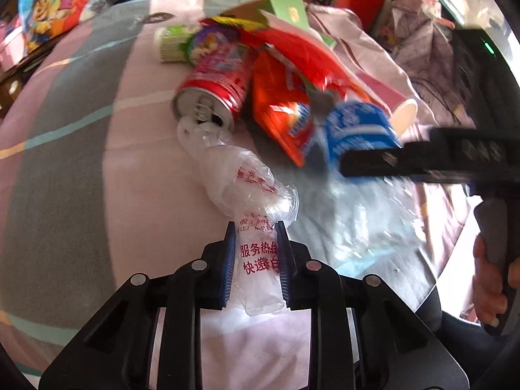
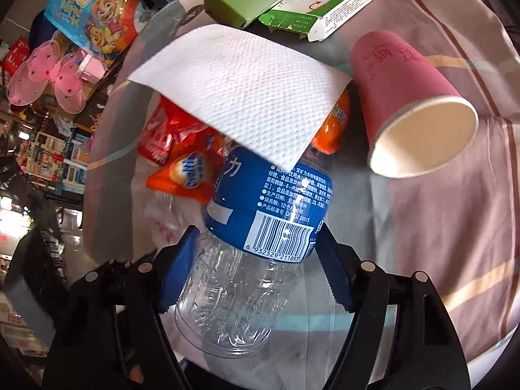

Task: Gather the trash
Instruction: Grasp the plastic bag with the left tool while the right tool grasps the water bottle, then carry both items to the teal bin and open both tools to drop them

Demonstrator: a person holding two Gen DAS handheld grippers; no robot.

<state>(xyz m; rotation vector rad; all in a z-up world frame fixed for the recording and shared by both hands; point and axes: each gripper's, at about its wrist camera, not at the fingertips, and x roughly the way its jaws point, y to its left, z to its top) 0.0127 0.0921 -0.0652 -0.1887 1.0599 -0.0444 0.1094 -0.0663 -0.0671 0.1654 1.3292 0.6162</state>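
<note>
My left gripper is pinched nearly closed on a clear plastic bag with red print; the bag trails up to the mouth of the red can lying on the striped sheet. My right gripper stands fairly wide, its blue pads against the sides of a clear bottle with a blue label. A white tissue drapes over the bottle's far end, and a pink paper cup lies right of the bottle.
</note>
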